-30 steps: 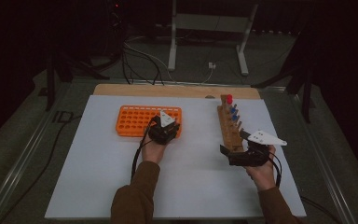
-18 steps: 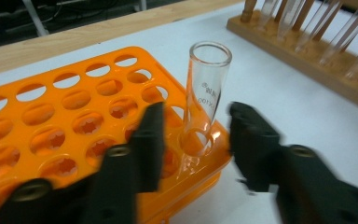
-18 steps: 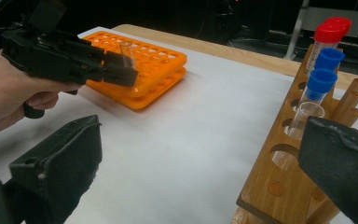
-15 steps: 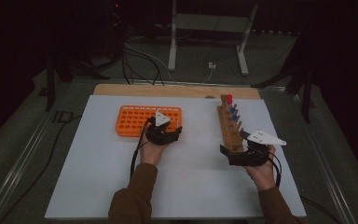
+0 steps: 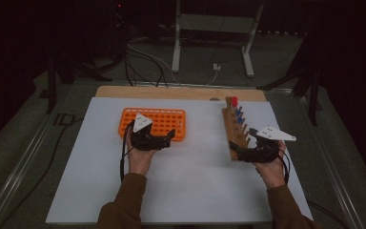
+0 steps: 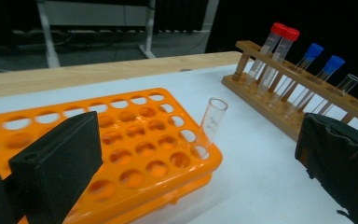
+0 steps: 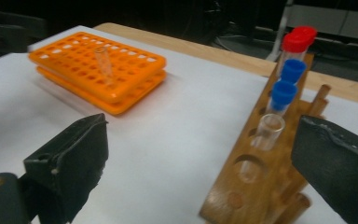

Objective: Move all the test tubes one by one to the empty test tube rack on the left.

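An orange rack [image 5: 155,119] [image 6: 135,140] [image 7: 88,60] lies left of centre on the white mat. A clear uncapped tube [image 6: 210,123] [image 7: 103,60] leans in a hole at its near right corner. My left gripper [image 5: 164,138] [image 6: 198,172] is open just short of it; its jaws have just been opening, with nothing between them. At right, a wooden rack [image 5: 233,131] [image 6: 279,109] [image 7: 256,186] holds red-capped tubes [image 5: 234,101] [image 7: 300,39], blue-capped tubes [image 5: 238,114] [image 7: 289,70] and an uncapped tube [image 7: 268,130]. My right gripper [image 5: 243,145] [image 7: 203,168] is open; its jaws have just been closing slightly astride the rack's near end, without touching it.
The white mat [image 5: 190,186] covers the table, with a bare wooden strip [image 5: 171,91] along the far edge. Beyond the table stand a metal frame [image 5: 209,28] and loose cables [image 5: 143,62] on the floor. Cables trail from both grippers toward the person's sleeves.
The left gripper has drawn back to the left from the orange rack's right end and its jaws stand wider. The clear tube stays in the rack. The right hand has kept still.
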A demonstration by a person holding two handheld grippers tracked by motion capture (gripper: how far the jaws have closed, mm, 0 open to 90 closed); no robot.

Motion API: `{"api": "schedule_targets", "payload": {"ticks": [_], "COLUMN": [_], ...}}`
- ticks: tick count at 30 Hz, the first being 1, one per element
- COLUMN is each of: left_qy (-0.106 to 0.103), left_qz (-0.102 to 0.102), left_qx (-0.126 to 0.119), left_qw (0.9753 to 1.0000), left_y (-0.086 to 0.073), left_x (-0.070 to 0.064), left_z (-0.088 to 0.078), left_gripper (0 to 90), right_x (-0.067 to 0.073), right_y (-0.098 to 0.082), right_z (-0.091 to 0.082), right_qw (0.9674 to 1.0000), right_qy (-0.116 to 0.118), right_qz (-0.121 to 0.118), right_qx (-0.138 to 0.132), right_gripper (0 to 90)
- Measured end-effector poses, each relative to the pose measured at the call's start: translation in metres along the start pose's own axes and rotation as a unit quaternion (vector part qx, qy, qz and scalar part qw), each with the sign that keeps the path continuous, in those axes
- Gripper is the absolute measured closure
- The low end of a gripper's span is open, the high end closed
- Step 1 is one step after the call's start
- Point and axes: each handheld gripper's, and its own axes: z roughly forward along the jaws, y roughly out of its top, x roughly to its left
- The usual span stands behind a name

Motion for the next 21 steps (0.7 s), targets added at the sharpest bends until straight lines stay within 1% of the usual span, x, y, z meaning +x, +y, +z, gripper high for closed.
{"api": "schedule_targets", "payload": {"ticks": [3,4,7,12,15,16,17,19,21], "left_qy": [-0.003,-0.007,-0.005,-0.001,0.003,0.004,0.004,0.007,0.009], "left_qz": [0.009,0.011,0.026,0.029,0.034,0.036,0.036,0.041,0.042], "left_qx": [-0.007,-0.007,-0.003,-0.005,-0.002,-0.003,-0.004,-0.003,-0.002], "left_qw": [0.9999,0.9999,0.9997,0.9996,0.9994,0.9994,0.9994,0.9991,0.9991], "left_y": [0.002,0.002,0.002,-0.002,-0.007,-0.009,-0.011,-0.015,-0.019], "left_x": [0.000,0.000,0.001,0.006,0.007,0.007,0.007,0.007,0.007], "left_z": [-0.010,-0.013,-0.023,-0.042,-0.050,-0.052,-0.054,-0.057,-0.059], "left_gripper": [1.8,1.7,1.0,0.9,0.9,0.9,0.9,0.9,0.9], "right_x": [-0.003,-0.005,-0.008,-0.016,-0.019,-0.020,-0.021,-0.023,-0.026], "right_y": [0.004,0.004,0.007,0.010,0.011,0.010,0.010,0.009,0.008], "right_z": [0.004,0.006,0.009,0.015,0.021,0.023,0.025,0.028,0.032], "right_qw": [0.9999,0.9999,0.9997,0.9994,0.9986,0.9982,0.9980,0.9976,0.9970], "right_qy": [-0.003,-0.005,-0.008,-0.017,-0.021,-0.026,-0.027,-0.032,-0.038], "right_qz": [-0.008,-0.010,-0.010,-0.007,-0.015,-0.017,-0.017,-0.017,-0.013], "right_qx": [0.010,0.012,0.019,0.029,0.045,0.050,0.054,0.059,0.066], "right_gripper": [6.9,7.4,9.8,17.7,28.4,33.0,38.5,46.7,52.0]}}
